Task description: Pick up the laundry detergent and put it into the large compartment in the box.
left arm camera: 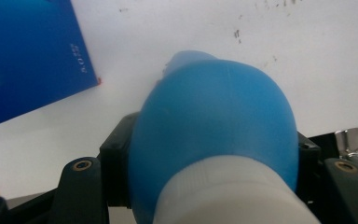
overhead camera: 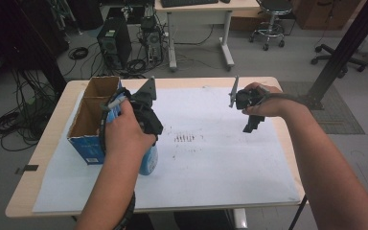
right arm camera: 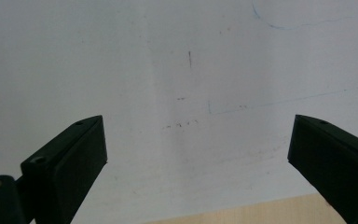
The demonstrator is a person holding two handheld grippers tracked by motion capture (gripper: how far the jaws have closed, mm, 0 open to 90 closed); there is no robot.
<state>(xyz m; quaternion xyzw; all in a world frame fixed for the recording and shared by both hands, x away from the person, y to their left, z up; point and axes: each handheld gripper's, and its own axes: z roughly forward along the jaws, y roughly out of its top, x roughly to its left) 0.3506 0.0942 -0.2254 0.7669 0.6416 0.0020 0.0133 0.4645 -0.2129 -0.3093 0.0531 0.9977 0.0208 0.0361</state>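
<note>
A blue bottle with a white neck stands on the white paper sheet, just right of the box. My left gripper is shut on it, coming from above. In the left gripper view the blue bottle bulges out between the two black jaws of the left gripper, which press on its sides. My right gripper hovers over the paper's right part. In its own view the right gripper is open, jaws wide apart with nothing between them.
An open cardboard box with blue sides and two compartments stands at the table's left. Faint pen marks dot the paper's middle. The wooden table edge lies close under the right gripper. Chairs, computers and cables are on the floor beyond.
</note>
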